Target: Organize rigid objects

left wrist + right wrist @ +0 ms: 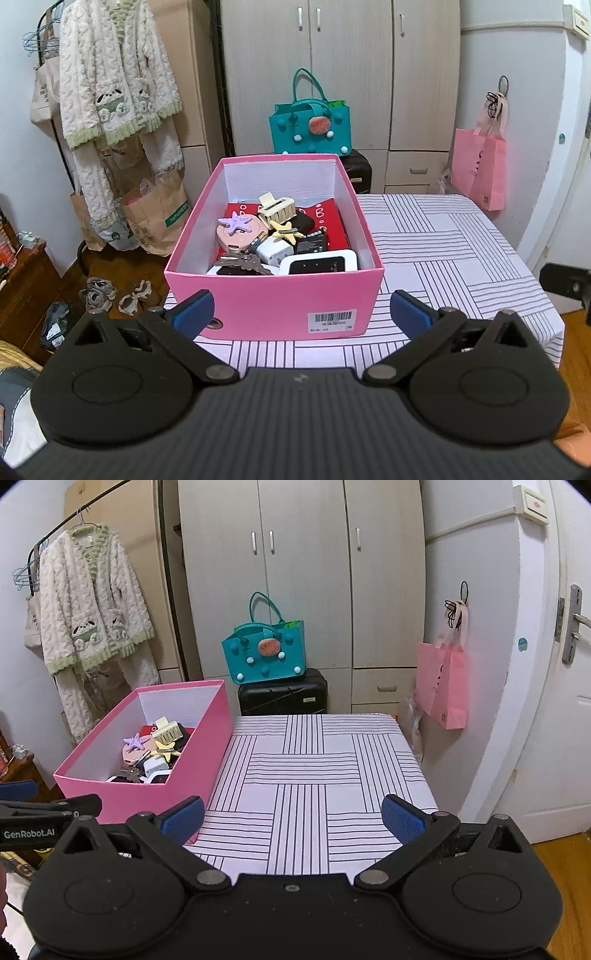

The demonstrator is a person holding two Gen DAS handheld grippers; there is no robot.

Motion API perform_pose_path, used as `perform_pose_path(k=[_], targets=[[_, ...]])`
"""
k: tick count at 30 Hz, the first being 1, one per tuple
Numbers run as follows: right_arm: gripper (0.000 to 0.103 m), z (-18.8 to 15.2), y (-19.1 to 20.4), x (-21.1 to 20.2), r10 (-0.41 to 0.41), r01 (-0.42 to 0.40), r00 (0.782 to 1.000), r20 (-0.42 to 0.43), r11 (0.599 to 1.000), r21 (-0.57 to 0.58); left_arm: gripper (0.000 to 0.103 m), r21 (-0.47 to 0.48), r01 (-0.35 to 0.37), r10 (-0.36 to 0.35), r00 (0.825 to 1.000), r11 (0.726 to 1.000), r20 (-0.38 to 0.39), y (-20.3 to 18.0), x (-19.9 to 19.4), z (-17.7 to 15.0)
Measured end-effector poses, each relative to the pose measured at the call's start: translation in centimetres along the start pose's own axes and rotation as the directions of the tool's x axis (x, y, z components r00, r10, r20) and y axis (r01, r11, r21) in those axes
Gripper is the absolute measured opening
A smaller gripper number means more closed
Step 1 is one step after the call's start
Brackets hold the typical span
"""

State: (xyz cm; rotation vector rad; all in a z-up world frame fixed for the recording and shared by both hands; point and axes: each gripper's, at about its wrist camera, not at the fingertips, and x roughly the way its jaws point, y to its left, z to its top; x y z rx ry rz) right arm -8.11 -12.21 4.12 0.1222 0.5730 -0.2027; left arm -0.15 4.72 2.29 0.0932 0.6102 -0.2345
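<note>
Teal handbag atop black suitcase; hanging pink bag.

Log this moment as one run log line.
left gripper: open, empty | right gripper: open, empty | box: on table, holds items

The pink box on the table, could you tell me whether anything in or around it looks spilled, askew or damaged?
Nothing stands out. The pink box sits upright on the striped tablecloth, its small items jumbled but all inside, none spilled.

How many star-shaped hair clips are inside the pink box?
2: a purple starfish clip on the pink round item at the left, and a yellow starfish clip near the middle, below the cream claw clip. Others may be hidden under the pile.
</note>
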Motion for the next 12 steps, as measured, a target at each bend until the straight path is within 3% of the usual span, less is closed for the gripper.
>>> perform_pose_path(k=[12], targets=[[0.103,-0.2,-0.11,0.15,0.0,0.0,1.0,-0.006,1.0,0.006,0.103,0.001,-0.021,0.021,1.0,1.0,0.014,0.23,-0.45,0.02]])
